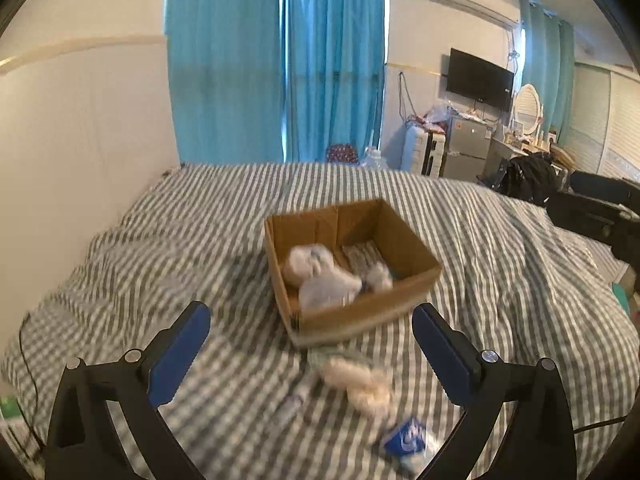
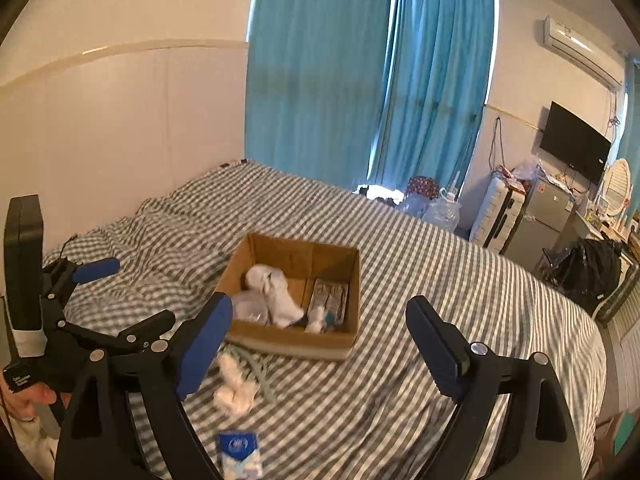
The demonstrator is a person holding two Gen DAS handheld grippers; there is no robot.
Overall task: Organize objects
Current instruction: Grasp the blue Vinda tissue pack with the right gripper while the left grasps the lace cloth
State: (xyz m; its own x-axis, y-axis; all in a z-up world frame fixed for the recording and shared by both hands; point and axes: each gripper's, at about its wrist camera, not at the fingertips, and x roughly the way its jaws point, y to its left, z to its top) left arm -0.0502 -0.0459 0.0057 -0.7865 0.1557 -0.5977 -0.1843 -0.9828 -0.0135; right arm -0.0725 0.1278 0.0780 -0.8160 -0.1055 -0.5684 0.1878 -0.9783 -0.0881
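Partly done, I judge — white socks (image 2: 272, 296) already lie in the cardboard box (image 2: 292, 340) on the bed (image 2: 440, 280), while a pale bundle (image 2: 234, 384) and blue packet (image 2: 238, 450) wait outside — both the left tool (image 1: 310, 356) and right tool (image 2: 320, 352) gape wide, empty.

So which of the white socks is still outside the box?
The crumpled white sock lying on the striped bedsheet, just in front of the cardboard box. The other white sock already sits inside the box.

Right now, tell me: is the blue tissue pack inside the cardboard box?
No, the blue tissue pack lies on the striped bedcover, outside the cardboard box.
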